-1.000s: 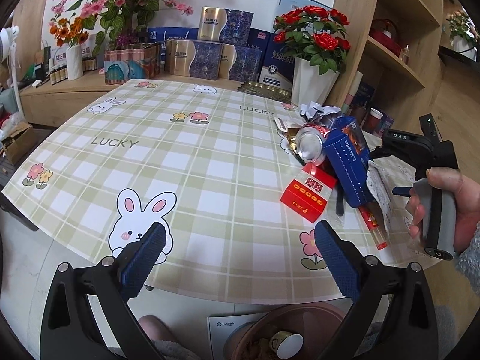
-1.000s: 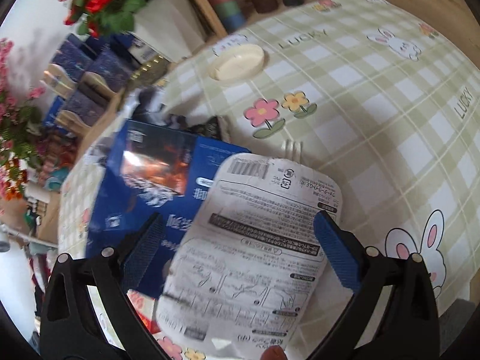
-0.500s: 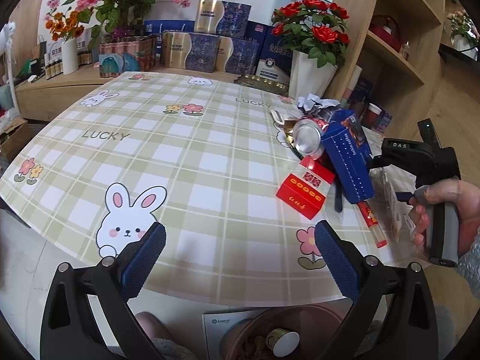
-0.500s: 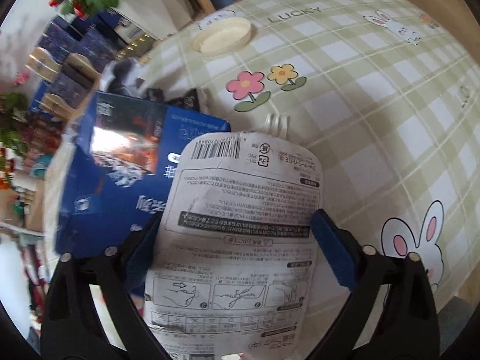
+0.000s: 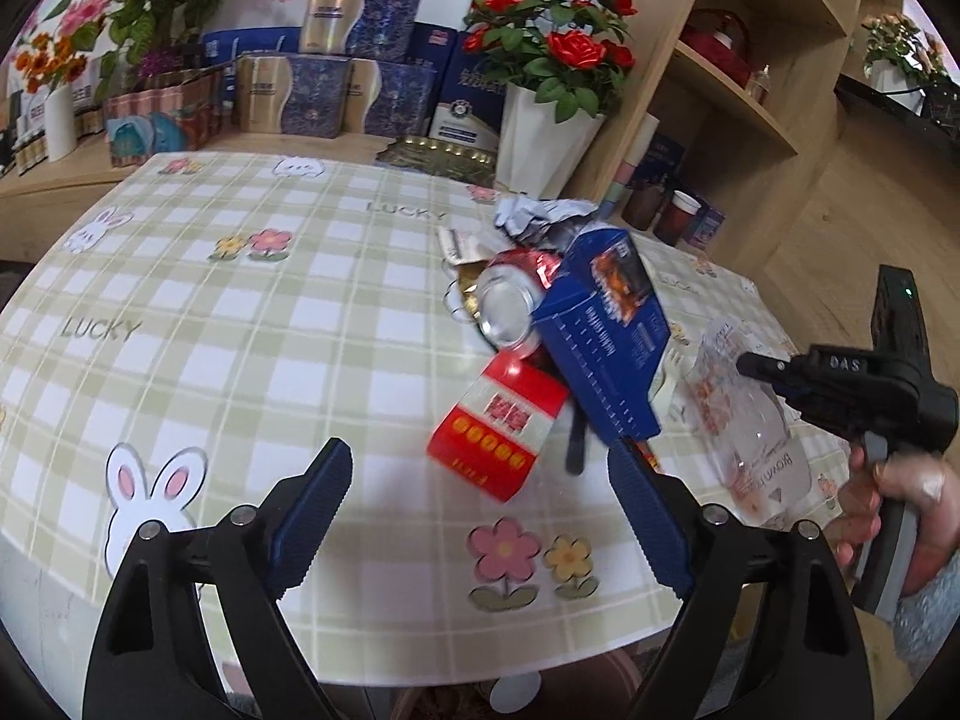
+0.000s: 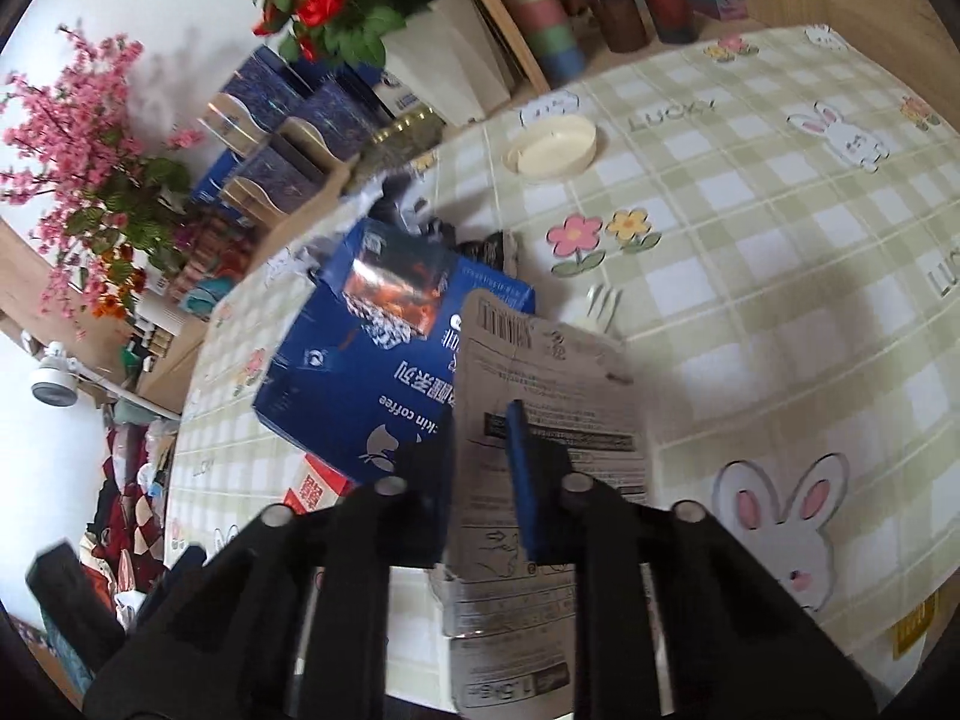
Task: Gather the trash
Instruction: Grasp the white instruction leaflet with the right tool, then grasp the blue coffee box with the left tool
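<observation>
Blue pads of the left gripper (image 5: 480, 501) stand apart and are closing, with nothing between them, above the checked tablecloth (image 5: 252, 324). Just ahead lie a red carton (image 5: 498, 429), a crushed can (image 5: 510, 306) and a blue coffee box (image 5: 606, 336) in a heap. At the right edge a hand (image 5: 894, 495) holds the right gripper, which carries a printed pouch (image 5: 744, 414).

From the right wrist, the right gripper (image 6: 480, 474) is closing, clamped on the pouch's (image 6: 540, 360) lower half, raised over the coffee box (image 6: 384, 360). A white lid (image 6: 555, 147) lies farther off.
</observation>
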Available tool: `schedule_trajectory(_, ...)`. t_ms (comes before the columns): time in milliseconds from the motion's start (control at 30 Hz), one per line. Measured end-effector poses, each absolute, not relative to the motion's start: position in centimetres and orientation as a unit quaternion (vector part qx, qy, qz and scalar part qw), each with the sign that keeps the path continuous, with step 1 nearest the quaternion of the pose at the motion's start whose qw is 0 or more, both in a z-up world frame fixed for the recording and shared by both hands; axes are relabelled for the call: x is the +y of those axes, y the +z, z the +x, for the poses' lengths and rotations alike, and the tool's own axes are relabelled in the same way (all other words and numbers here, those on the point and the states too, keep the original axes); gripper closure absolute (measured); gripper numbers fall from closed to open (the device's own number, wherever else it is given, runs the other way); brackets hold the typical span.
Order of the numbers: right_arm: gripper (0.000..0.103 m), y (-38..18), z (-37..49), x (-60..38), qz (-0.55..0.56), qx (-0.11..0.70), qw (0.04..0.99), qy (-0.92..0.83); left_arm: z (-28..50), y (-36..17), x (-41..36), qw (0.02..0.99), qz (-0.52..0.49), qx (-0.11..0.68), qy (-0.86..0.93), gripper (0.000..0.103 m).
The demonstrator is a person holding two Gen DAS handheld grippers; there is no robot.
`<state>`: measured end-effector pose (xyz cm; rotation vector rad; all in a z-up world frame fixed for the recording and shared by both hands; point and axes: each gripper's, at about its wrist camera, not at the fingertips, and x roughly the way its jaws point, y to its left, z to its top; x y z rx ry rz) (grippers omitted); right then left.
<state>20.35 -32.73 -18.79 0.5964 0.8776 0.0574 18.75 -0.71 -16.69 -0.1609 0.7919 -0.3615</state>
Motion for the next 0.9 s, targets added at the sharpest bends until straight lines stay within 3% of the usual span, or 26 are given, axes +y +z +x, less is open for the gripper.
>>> schedule_trajectory(167,0.097,-18.2,18.5,-36.6,0.316,0.398,0.861,0.021,19.7,-15.1,-3.0,0.904,-0.061,0.375,-0.194,0.018)
schedule_trajectory(600,0.098,-20.4,14.4,-43.3,0.402,0.35,0.846,0.009,23.8,-14.7,-7.0,0.887,-0.033,0.399,-0.231,0.019)
schedule_trajectory(767,0.097,-21.2,14.0,-44.0,0.418,0.343,0.841,0.003,27.9,-15.9,-7.0,0.862,-0.079,0.441,-0.236,0.032)
schedule_trajectory(833,0.097,-21.5,14.0,-44.1,0.42,0.344,0.84,0.003,29.2,-15.7,-7.5,0.86,-0.073,0.443,-0.243,0.043)
schedule_trajectory(900,0.097,-21.7,14.1,-44.2,0.42,0.345,0.839,0.004,30.6,-15.3,-8.5,0.856,-0.058,0.445,-0.256,0.046)
